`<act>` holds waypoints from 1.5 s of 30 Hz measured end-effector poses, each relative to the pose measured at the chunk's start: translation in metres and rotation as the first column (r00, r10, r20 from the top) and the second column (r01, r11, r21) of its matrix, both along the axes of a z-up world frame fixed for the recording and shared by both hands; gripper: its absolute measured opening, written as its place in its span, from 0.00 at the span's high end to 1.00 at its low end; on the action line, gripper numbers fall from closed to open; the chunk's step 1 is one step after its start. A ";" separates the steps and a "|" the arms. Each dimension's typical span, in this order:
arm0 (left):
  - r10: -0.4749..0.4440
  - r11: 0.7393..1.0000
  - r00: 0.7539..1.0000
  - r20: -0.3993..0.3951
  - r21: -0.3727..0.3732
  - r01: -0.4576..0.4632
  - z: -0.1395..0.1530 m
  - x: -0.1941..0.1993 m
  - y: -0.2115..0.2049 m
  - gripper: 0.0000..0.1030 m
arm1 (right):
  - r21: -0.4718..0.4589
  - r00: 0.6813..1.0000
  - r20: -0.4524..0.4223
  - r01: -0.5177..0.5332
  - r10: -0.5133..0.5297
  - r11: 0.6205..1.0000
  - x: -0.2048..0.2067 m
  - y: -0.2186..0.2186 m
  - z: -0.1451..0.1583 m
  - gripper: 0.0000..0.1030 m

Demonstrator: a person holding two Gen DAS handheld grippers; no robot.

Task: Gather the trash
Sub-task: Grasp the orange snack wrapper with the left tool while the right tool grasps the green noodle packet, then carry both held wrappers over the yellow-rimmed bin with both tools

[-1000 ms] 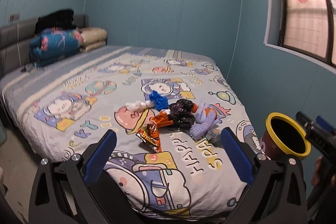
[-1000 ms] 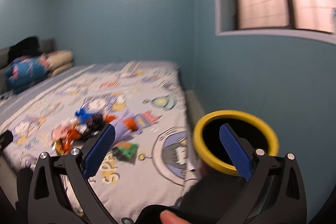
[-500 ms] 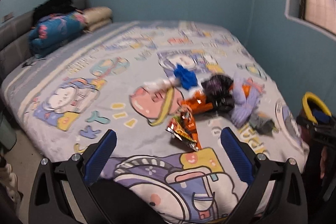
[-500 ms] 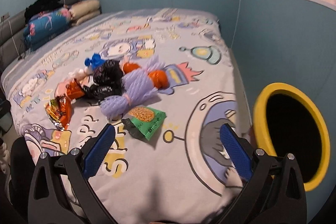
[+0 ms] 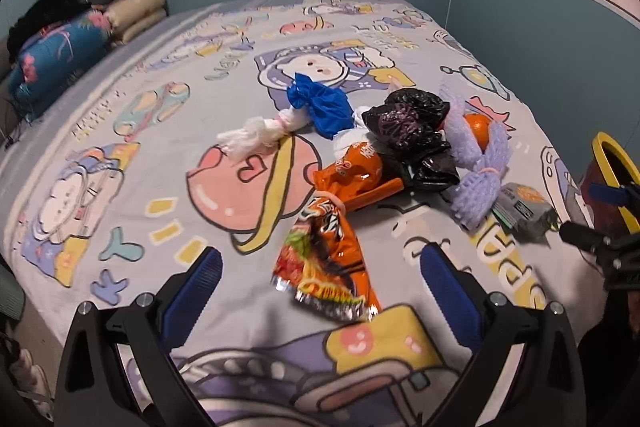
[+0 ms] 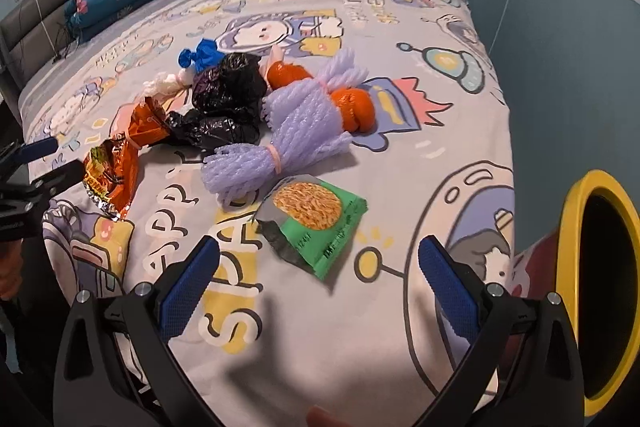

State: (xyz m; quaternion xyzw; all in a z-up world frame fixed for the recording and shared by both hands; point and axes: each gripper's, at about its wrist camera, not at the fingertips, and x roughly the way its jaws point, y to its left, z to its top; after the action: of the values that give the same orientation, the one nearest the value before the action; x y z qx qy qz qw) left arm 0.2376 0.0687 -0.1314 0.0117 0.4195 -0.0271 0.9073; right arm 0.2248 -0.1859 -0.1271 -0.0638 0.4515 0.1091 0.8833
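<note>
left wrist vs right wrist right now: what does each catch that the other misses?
Left wrist only: the open left gripper head-on, the right gripper side-on at its right edge.

Right wrist only: the open right gripper head-on, the green noodle packet face-up, the bin opening.

Both: orange snack wrapper, black bag, purple foam netting, blue bag.

The bed sheet [image 6: 400, 39] carries big cartoon lettering: just ahead of the right hand-held gripper [image 6: 319, 273], white-and-yellow capitals read "SPA", with "APP" on the line beyond, towards its left. From the left hand-held gripper [image 5: 321, 281], the same words run sideways off to its right, not legible whole. The green snack packet [image 6: 316, 223] just ahead of the right hand-held gripper has small digits near its edge, too blurred to read.
</note>
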 end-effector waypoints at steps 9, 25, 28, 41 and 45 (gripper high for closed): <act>0.040 0.998 0.998 -0.043 -0.050 -0.042 -0.017 0.030 -0.001 0.08 | 0.017 0.999 -0.034 0.020 -0.020 1.000 0.019 0.016 -0.015 0.08; 0.059 0.997 0.997 -0.051 -0.050 -0.062 -0.033 0.041 -0.006 0.72 | 0.126 0.987 -0.153 0.068 -0.048 0.990 0.042 -0.007 -0.038 0.57; 0.067 0.996 0.996 -0.050 -0.063 -0.070 -0.034 0.040 -0.006 0.77 | 0.141 0.988 -0.145 0.081 -0.060 0.987 0.041 -0.010 -0.034 0.68; 0.099 0.988 0.995 -0.029 -0.118 -0.102 -0.027 0.028 0.002 0.84 | 0.166 0.994 -0.076 0.095 -0.083 0.982 0.031 -0.017 -0.020 0.92; 0.111 0.983 0.994 -0.022 -0.144 -0.113 -0.021 0.020 0.009 0.87 | 0.178 0.993 -0.064 0.108 -0.098 0.978 0.028 -0.022 -0.015 0.94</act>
State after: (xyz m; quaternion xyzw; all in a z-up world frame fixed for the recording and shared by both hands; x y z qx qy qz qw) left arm 0.2574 0.0782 -0.1528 -0.0779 0.4226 -0.0067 0.9030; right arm 0.2533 -0.2077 -0.1425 0.0433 0.4664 0.1056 0.8772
